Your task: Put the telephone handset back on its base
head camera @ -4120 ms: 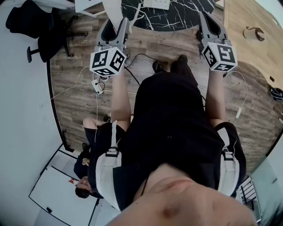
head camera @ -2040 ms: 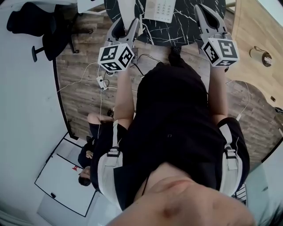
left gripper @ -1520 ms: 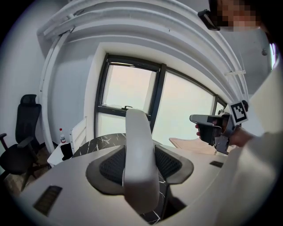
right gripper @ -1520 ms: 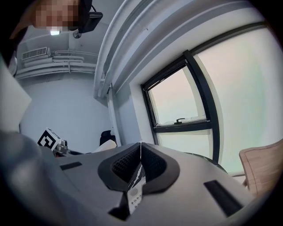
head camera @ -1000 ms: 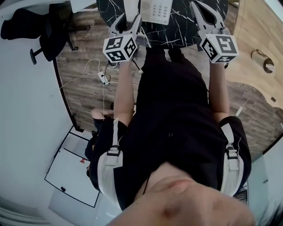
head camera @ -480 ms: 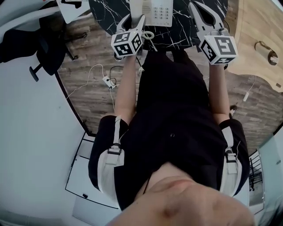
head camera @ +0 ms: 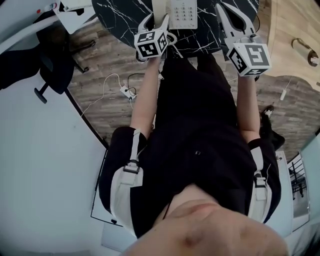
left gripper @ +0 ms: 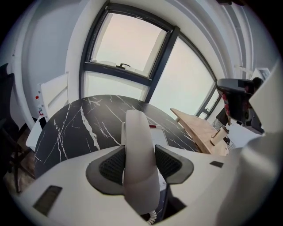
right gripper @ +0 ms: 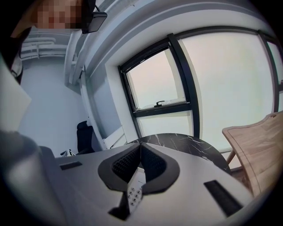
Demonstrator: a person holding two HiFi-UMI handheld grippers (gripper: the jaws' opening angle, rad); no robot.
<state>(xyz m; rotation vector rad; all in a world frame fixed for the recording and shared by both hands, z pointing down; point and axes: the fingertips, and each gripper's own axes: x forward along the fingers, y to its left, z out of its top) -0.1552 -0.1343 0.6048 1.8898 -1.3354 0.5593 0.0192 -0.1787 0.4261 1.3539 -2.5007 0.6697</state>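
Now, left gripper (left gripper: 139,152): jaws clenched on the handset (left gripper: 137,128), pads pressed to both its flanks, no gap to see.
Handset: white, gripped about mid-length, pointing away over the bench (left gripper: 75,128), not yet seated on its base.
Cord (left gripper: 152,217): coiled, hanging from the near end of the handset, below the jaws.
Right gripper (right gripper: 140,149): jaws clenched on nothing, with a few keypad buttons in sight just below them.
Base (head camera: 182,11): white, keypad up, lying on the bench just right of the left gripper; its left part hidden behind the handset in the left gripper view.
Contact: whether handset and base touch yet, not to be told from these views.
Change: stepped up to the bench over the last few seconds. Earlier over wooden floor (head camera: 105,75), with only a strip of bench at the top of the head view. Now both grippers over the bench edge, the left drawn in beside the base.
Grip over that time: unchanged on the left, no slackening.
Meaning: carry as good as done, by the look of it; approach over, placing about to begin.
Next, as a guess: line the handset up along the left side of the base, lower it flat into the cradle, then release.
Risk: cord caught under the handset, or a light base nudged aside on the smooth bench; right gripper near enough to steady it.
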